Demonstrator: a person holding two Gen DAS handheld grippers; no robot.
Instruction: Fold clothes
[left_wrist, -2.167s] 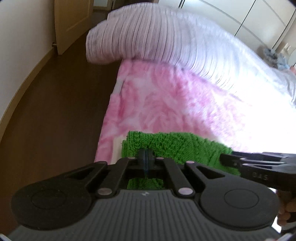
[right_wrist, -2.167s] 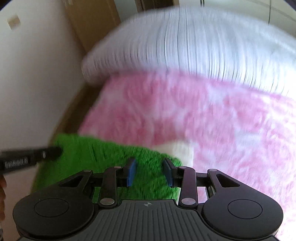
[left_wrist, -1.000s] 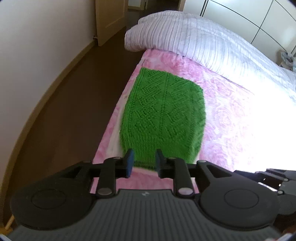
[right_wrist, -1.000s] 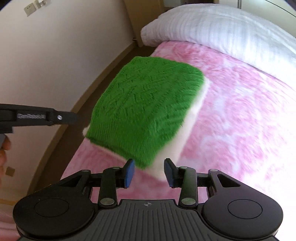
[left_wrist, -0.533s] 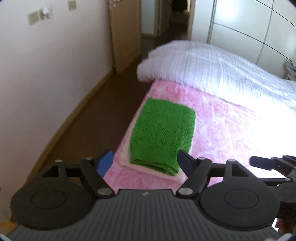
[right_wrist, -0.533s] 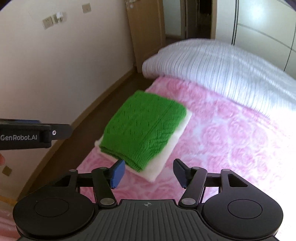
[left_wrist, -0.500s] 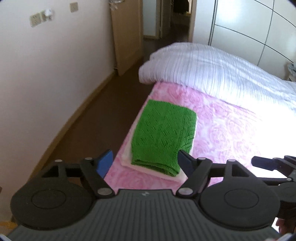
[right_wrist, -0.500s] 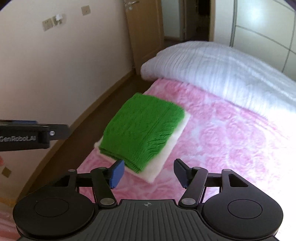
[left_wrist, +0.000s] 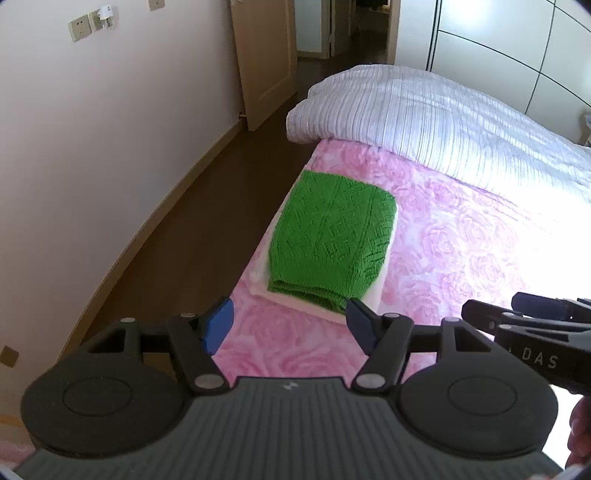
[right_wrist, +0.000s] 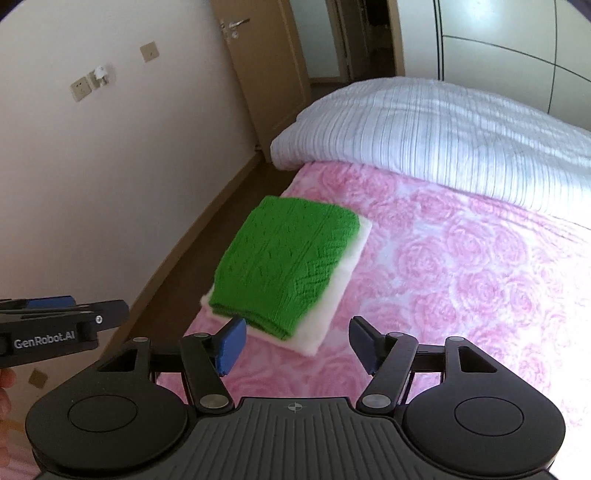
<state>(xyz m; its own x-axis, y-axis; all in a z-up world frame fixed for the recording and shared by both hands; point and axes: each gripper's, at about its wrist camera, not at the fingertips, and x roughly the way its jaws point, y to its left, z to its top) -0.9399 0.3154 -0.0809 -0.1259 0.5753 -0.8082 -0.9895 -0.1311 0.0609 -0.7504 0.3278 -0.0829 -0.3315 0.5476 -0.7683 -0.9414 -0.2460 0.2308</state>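
The green knitted sweater lies folded into a neat rectangle near the left edge of the bed, and it sits on top of a folded white garment whose edges peek out along the near and right sides. The stack rests flat on the pink rose-patterned blanket, just short of the white striped duvet bunched up at the far end.

The left tongs hang above the near edge of the blanket, spread as wide as they go, blue pads well apart, nothing between them. From this view the stack lies beyond the tips, not touching them.

Over on the right wrist view, the right tongs are wide apart too, with nothing gripped; the white garment's near corner shows through the gap but lies lower, on the bed. The sweater looks a little blurred here.

Each camera catches the other tool at the edge: the right one pokes in at the lower right of the left view, the left one comes in from the left of the right view, with part of a hand below it.

To the left of the bed runs dark wooden floor along a cream wall, with a door standing open at the far end.
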